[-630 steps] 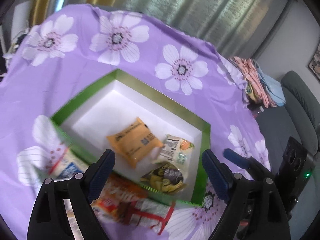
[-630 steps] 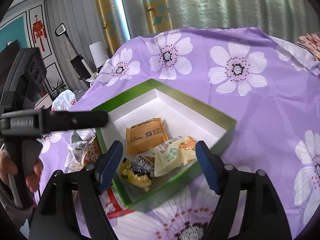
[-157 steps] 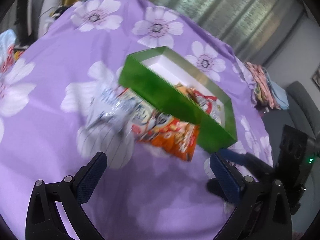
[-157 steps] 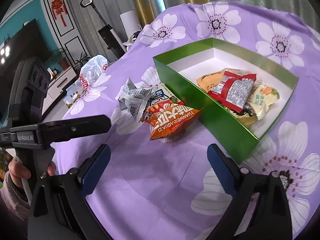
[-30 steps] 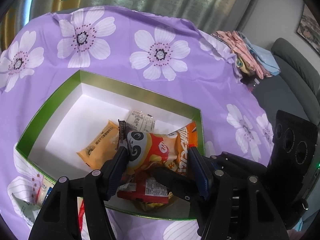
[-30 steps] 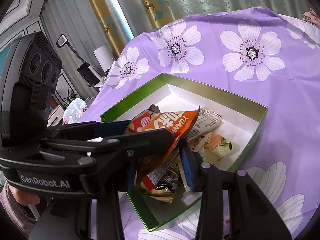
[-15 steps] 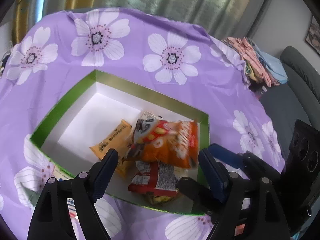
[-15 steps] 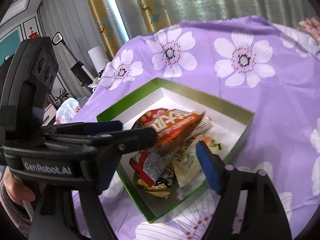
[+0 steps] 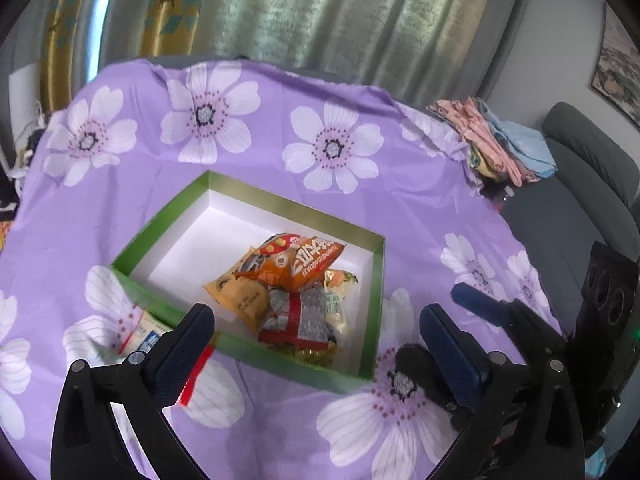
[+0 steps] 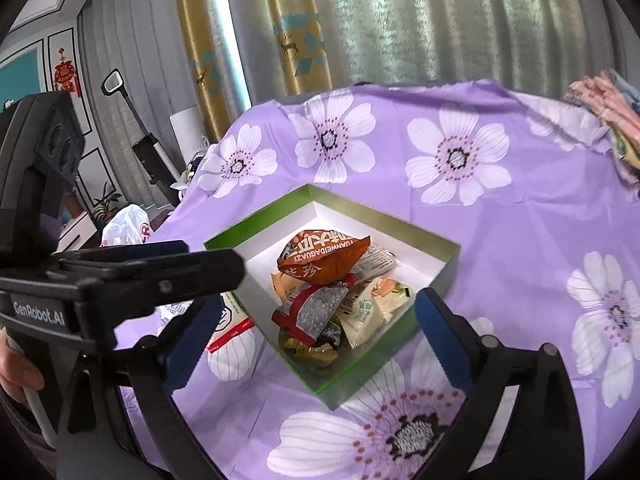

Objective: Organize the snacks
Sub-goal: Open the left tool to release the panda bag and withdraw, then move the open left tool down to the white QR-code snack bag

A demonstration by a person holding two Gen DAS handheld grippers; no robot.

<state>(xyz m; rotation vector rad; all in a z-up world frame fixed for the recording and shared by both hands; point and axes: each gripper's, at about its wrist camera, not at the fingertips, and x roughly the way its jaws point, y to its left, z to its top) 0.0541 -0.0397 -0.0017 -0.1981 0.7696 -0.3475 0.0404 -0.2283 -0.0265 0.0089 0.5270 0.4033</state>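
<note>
Atop boxed snacks (jaws parted), orange packet [image 9: 301, 261] lies.

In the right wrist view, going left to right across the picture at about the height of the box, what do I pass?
left gripper → white snack packet outside the box → green box with the orange snack bag on top of its pile → purple flowered tablecloth

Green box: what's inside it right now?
The green box holds a pile: orange packet on top, red-and-grey packet, pale packet, yellow-orange packet, dark gold wrapper. Anything beneath the pile is covered.
</note>
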